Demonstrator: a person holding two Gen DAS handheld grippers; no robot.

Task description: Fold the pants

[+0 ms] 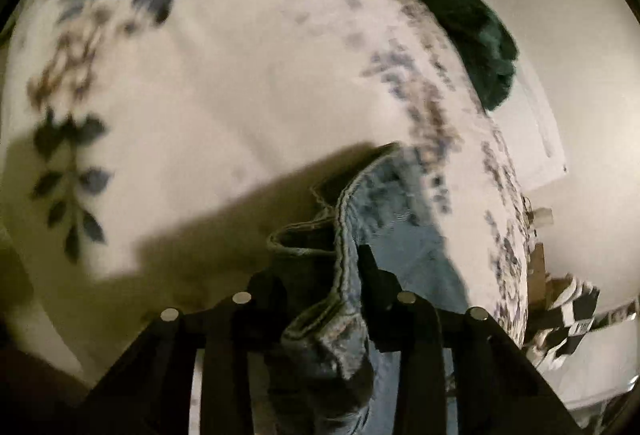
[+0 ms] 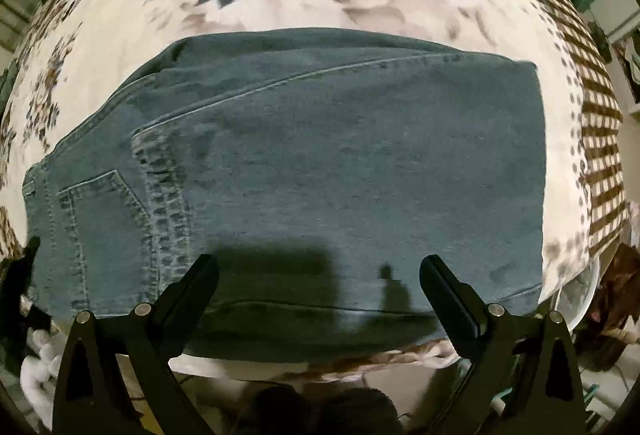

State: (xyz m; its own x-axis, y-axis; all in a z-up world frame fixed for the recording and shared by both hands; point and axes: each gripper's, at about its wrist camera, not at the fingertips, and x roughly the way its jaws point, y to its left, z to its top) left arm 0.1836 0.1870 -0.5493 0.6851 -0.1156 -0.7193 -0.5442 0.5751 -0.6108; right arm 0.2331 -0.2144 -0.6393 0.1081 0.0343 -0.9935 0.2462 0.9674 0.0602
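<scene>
1. On the floral bedspread (image 2: 120,19), the jeans (image 2: 320,163) are laid flat, halved, ready for another fold.
2. A denim hem (image 1: 344,235) is clenched by the left gripper (image 1: 324,275), apparently for carrying over.
3. The right gripper (image 2: 320,275) is held spread, empty, above the near edge.

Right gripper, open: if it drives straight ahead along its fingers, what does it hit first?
Most likely the folded blue-grey denim pants lying on the floral bedspread; the right gripper points at them, with nothing visible between. Depth is unclear.
</scene>
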